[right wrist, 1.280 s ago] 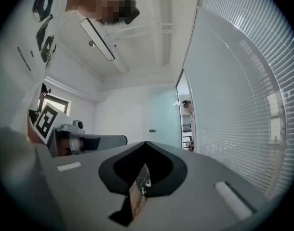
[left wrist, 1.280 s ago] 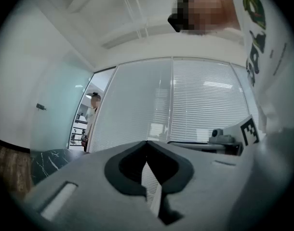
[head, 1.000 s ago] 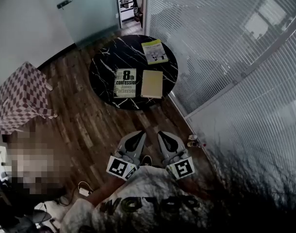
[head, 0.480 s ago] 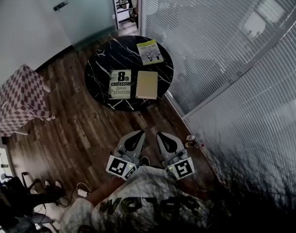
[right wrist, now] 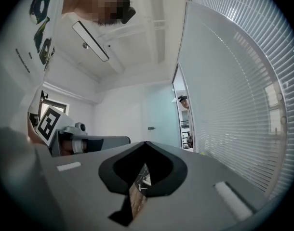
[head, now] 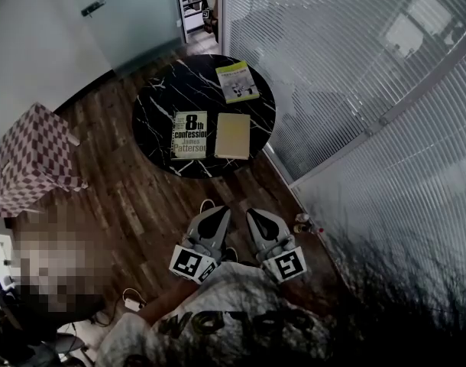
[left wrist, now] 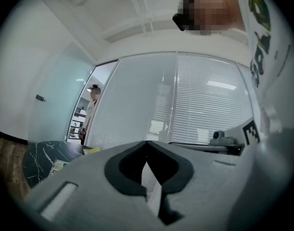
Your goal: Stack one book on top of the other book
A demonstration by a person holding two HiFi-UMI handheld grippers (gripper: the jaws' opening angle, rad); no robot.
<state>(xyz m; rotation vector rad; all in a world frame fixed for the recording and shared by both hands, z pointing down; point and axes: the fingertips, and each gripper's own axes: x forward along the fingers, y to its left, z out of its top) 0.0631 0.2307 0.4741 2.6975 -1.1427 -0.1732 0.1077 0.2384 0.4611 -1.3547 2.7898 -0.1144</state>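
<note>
Still clenched empty, left gripper [head: 216,212], right gripper [head: 256,212], books [head: 190,134] unmoved on table [head: 160,105]

Head overhead, gripper views level, table [head: 163,98] shared

Operator's kit, as I see it from my station:

1. left gripper [head: 217,214]: grey moulded shell tapering to a point, with a dark recess down its middle. In its own view I note a black-lined cut-out behind the tips.
2. right gripper [head: 254,214]: the same grey shell and the same dark cut-out.
3. left marker cube [head: 192,264] and right marker cube [head: 286,264]: white faces bearing black square codes.
4. shirt [head: 218,323]: white, with bold dark lettering. The gripper views add a green-and-yellow ring print [left wrist: 257,4].
</note>
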